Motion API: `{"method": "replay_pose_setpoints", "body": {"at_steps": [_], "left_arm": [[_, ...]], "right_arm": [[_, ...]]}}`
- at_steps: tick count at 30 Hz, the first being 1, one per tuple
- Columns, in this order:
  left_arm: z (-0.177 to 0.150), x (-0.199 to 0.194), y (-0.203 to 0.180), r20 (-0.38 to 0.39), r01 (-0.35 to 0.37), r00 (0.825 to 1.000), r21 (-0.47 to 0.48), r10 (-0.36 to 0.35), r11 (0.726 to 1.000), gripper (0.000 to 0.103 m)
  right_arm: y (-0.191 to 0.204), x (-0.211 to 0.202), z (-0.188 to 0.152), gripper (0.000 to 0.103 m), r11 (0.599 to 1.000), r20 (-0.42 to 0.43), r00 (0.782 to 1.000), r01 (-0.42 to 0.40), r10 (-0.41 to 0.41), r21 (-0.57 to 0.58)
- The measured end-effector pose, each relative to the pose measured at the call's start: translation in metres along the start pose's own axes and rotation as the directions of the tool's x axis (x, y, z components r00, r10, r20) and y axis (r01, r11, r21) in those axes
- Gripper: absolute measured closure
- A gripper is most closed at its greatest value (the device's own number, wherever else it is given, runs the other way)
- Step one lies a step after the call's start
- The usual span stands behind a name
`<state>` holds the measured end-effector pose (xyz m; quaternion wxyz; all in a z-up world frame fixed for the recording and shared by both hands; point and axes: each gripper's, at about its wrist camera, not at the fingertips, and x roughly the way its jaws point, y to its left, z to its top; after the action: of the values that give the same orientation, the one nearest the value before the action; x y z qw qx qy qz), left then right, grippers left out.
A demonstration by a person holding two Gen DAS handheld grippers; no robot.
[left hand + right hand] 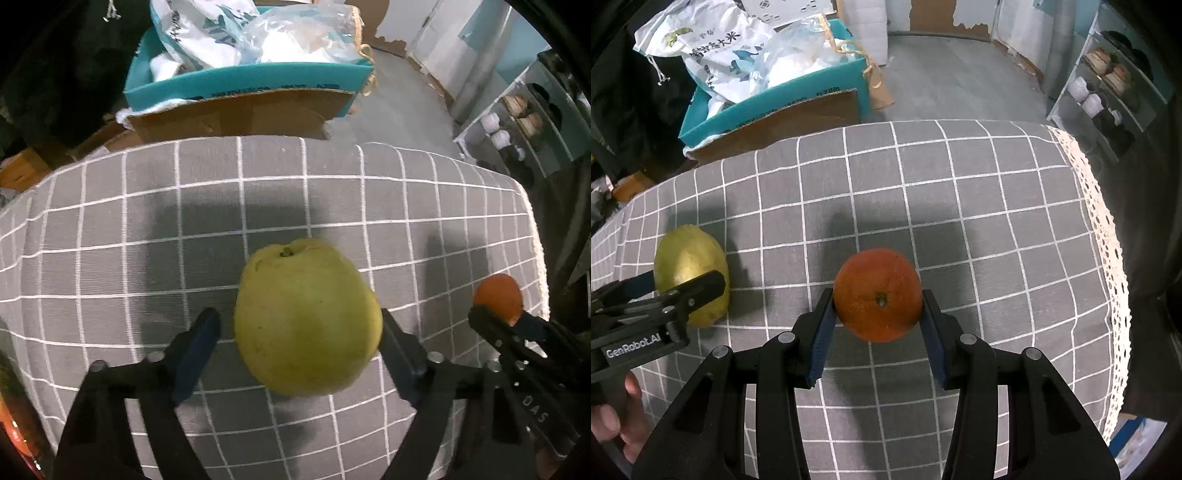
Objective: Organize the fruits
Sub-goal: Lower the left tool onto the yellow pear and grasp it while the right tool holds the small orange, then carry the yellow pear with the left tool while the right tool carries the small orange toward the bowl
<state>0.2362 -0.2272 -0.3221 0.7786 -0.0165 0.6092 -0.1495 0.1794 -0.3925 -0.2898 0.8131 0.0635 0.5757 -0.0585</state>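
Both grippers point steeply down at the table (997, 206), which carries a grey checked cloth. Right gripper (878, 299): jaws clamped on the orange (878, 293), low centre of its view. Left gripper (301, 334): jaws part open around the pear (306, 317); right pad touching, left pad just clear. A hand (617, 421) shows at lower left in the right view. Count: one pear, one orange. Writing: "GenRobot.AI" on the left gripper. Beyond the table, upper left: one teal box (775, 99) with printed bags (716, 51).
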Motion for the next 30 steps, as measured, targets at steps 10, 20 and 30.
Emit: {"method": "replay_pose_setpoints", "body": {"at_steps": [10,20,30], "left_arm": [[-0.012,-0.012,-0.008,0.051,-0.021,0.999,0.064,0.018,0.998,0.032],[-0.025,-0.061,-0.004,0.151,-0.068,0.987,0.107,0.052,0.992,0.032],[-0.043,-0.124,0.013,0.256,-0.110,0.964,0.119,0.077,0.987,0.032]], "right_arm": [[0.004,-0.005,-0.004,0.059,1.000,0.016,1.000,0.007,-0.007,-0.015],[0.017,-0.036,-0.009,0.059,0.999,0.066,0.998,0.000,0.002,-0.035],[0.037,-0.086,-0.014,0.059,0.997,0.144,0.989,-0.004,0.016,-0.081]]}}
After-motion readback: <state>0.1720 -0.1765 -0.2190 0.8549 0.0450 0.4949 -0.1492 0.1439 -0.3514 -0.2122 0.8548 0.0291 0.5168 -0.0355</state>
